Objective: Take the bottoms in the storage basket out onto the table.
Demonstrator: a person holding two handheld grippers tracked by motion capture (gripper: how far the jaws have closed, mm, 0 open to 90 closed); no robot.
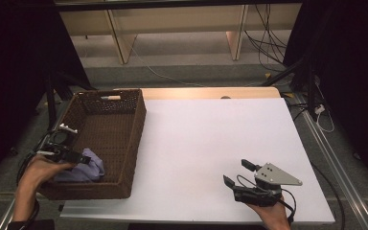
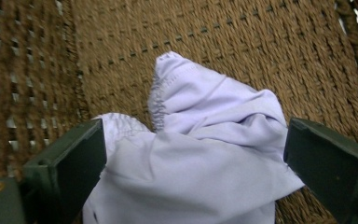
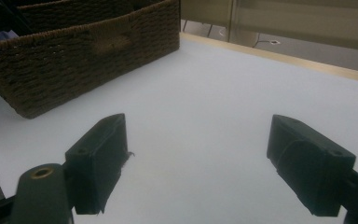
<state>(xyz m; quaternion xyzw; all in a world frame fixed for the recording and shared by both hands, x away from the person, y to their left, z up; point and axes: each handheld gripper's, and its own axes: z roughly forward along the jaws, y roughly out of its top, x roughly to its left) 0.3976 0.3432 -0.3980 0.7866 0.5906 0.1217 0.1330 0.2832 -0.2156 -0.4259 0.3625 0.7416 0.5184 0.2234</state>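
In the basket [image 1: 124, 143], jaws wide astride cloth [image 2: 200, 154]

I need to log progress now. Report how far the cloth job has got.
Done: the lavender cloth lies crumpled inside the woven basket, at its near end. In hand: the left tool is down over the cloth, jaws wide on either side of it, not pinching. The right tool waits open over the white table. Left: probably closing on the cloth.
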